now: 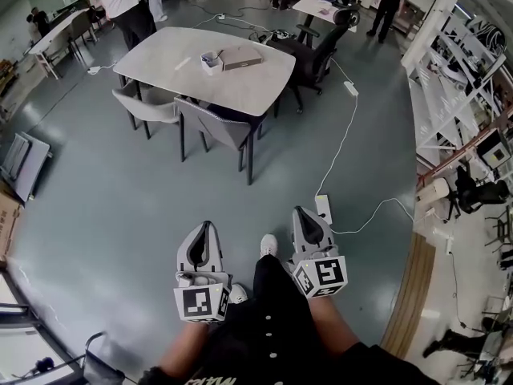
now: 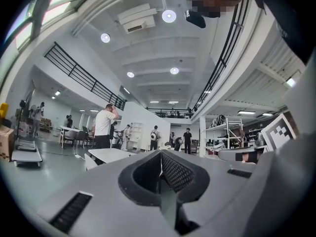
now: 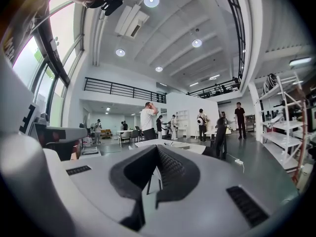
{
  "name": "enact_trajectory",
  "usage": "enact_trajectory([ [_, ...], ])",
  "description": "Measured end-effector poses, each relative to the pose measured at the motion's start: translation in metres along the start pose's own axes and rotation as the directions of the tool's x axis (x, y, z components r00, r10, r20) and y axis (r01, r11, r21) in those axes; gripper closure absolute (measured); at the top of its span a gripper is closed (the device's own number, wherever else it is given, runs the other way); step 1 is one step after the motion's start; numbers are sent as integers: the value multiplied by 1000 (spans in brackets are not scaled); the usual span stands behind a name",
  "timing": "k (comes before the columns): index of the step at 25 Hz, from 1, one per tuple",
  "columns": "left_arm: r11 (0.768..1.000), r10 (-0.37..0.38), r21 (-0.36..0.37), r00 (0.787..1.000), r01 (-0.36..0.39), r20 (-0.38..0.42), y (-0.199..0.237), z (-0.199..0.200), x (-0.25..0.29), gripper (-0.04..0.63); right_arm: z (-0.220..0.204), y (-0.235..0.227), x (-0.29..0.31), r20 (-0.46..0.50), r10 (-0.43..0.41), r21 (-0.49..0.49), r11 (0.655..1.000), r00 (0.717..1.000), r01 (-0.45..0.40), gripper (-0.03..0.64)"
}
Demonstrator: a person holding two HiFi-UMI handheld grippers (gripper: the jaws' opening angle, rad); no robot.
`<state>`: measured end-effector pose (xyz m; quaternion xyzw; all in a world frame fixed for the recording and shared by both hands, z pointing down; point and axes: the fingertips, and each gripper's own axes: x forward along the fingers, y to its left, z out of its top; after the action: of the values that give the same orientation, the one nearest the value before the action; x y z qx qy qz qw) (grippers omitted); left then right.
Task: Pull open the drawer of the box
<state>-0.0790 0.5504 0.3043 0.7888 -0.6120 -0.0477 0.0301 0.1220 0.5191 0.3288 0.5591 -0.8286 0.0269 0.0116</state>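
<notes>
Head view: the box (image 1: 240,56) lies mid-worktop (image 1: 168,50), well apart from the left tool (image 1: 207,226) and the right tool (image 1: 301,212). It looks flat and probably light, so brace its body and pinch the drawer front. Left gripper view: jaws together, empty. Right gripper view: likewise.

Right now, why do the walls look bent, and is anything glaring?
Head view: the wide lens bows the shelving at the right edge. Left gripper view: a black circular border; ceiling lamps glare white. Right gripper view: the window washes out.
</notes>
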Motion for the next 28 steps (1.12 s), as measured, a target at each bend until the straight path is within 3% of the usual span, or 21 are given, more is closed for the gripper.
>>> enact_trajectory([
  [11,999,28,19,1000,-28,-5,35,-12,62,580,-9,-20,80,17,-8,10,1000,1000,8,620],
  [28,997,64,39,998,-64,4,105,0,256,580,11,-78,282,19,62,19,998,998,-63,618],
])
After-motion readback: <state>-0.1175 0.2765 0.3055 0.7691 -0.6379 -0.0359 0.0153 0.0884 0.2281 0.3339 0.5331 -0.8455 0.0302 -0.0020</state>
